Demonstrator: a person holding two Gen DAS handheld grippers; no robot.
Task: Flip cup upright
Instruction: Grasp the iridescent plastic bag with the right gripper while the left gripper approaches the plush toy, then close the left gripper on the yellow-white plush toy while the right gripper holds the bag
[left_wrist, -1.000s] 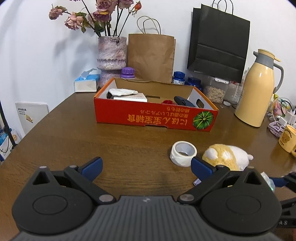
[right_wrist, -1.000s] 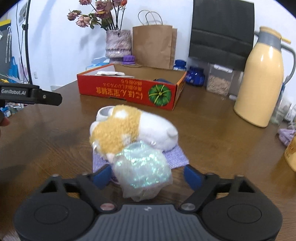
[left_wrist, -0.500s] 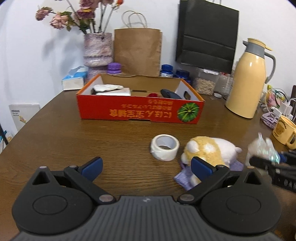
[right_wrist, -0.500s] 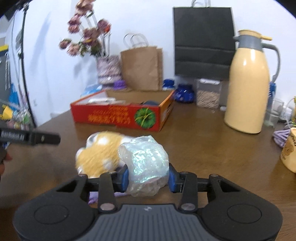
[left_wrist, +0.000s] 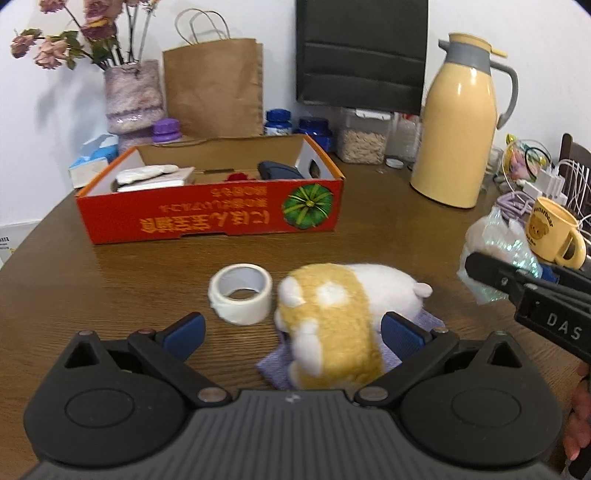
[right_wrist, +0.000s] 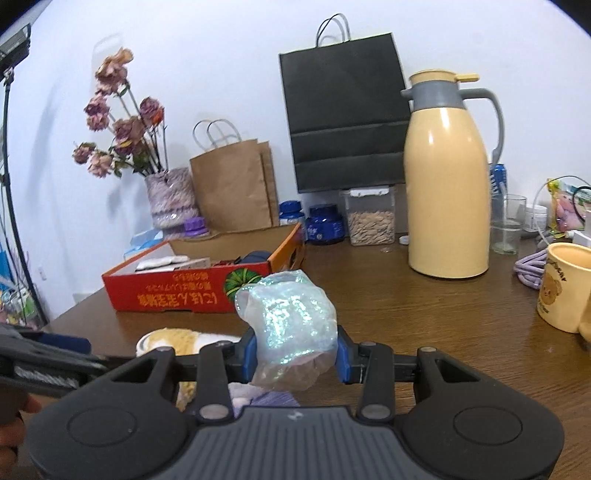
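My right gripper (right_wrist: 293, 354) is shut on a crinkled iridescent plastic object (right_wrist: 288, 321) and holds it in the air above the table; I cannot tell which way up it is. The left wrist view shows that object (left_wrist: 495, 240) at the right, pinched in the right gripper (left_wrist: 517, 267). A yellow bear mug (right_wrist: 565, 288) stands upright at the right, also visible behind the held object (left_wrist: 550, 232). My left gripper (left_wrist: 291, 332) is open, and a yellow-and-white plush toy (left_wrist: 332, 310) lies between its fingers on a purple cloth (left_wrist: 273, 365).
A roll of white tape (left_wrist: 240, 293) lies left of the plush. Behind it stands a red cardboard box (left_wrist: 207, 218) with items inside. A tall yellow thermos (left_wrist: 458, 129), jars, paper bags, a flower vase and cables line the back and right. A hand (right_wrist: 11, 424) holds the left gripper.
The right gripper shut on the iridescent plastic object and lifted it up and to the right, off the table. The left gripper moved right, so the plush now lies between its fingers.
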